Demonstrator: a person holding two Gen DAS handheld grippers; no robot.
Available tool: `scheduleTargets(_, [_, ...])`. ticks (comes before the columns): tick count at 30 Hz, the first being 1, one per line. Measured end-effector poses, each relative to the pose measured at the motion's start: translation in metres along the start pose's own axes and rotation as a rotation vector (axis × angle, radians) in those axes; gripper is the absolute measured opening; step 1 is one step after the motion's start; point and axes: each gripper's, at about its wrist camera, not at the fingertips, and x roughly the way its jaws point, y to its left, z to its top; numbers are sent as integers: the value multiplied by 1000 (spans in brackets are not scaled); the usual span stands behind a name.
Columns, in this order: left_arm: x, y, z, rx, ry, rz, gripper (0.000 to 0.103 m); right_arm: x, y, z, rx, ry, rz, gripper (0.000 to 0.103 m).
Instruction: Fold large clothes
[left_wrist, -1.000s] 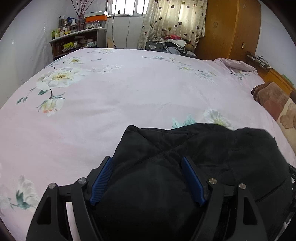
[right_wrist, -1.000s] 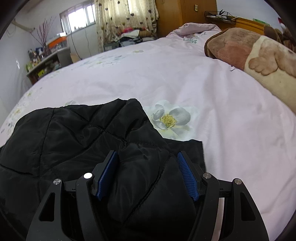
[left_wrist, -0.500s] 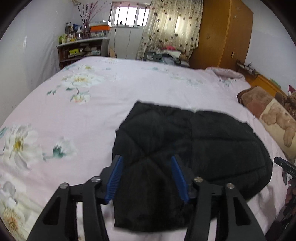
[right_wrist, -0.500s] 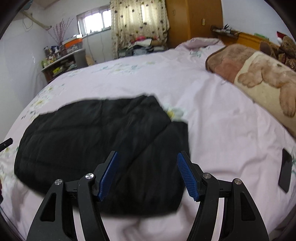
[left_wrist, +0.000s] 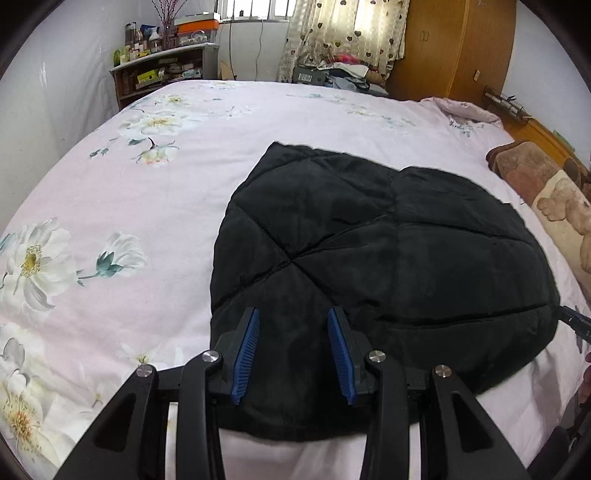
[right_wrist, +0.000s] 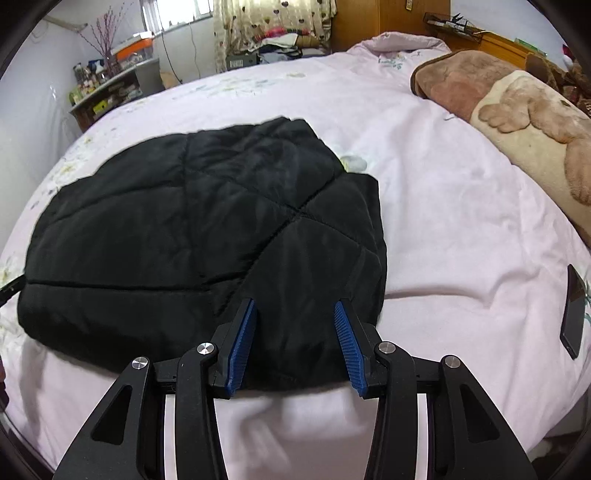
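A black quilted jacket (left_wrist: 388, 266) lies folded into a compact rounded block on the pink floral bedspread (left_wrist: 147, 177). It also shows in the right wrist view (right_wrist: 192, 229). My left gripper (left_wrist: 293, 314) is open, hovering over the jacket's near left part, with nothing between its blue pads. My right gripper (right_wrist: 295, 306) is open, hovering over the jacket's near right corner, also empty. The tip of the right gripper shows at the far right of the left wrist view (left_wrist: 576, 323).
A brown teddy-bear blanket (right_wrist: 517, 96) lies along the right side of the bed. A dark phone (right_wrist: 572, 317) lies on the bedspread right of the jacket. A cluttered shelf (left_wrist: 162, 70), curtains and a wooden wardrobe (left_wrist: 454, 48) stand beyond the bed.
Both grippers have pulled back and up from the jacket, which now lies flat in full view. The jaws stayed open.
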Motion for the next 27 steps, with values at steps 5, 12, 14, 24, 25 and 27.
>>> scheduleTargets(5, [-27, -9, -3, 18, -36, 12, 40, -26, 9, -6, -12, -37, 19, 45])
scheduleTargets(12, [-63, -25, -20, 34, -57, -6, 41, -60, 23, -18, 5, -74, 78, 46])
scheduleTargets(14, [-72, -28, -26, 34, -56, -13, 41, -67, 27, -23, 8, -81, 91, 46])
scheduleTargets(24, [-108, -48, -52, 53, -64, -39, 47, -103, 55, -49, -37, -87, 146, 52])
scheduleTargets(25, [-111, -50, -54, 55, -64, -41, 48, -105, 58, -51, -44, -88, 152, 52])
scheduleTargets(27, [-113, -51, -55, 57, -66, -44, 50, -109, 61, -55, -56, -90, 159, 54])
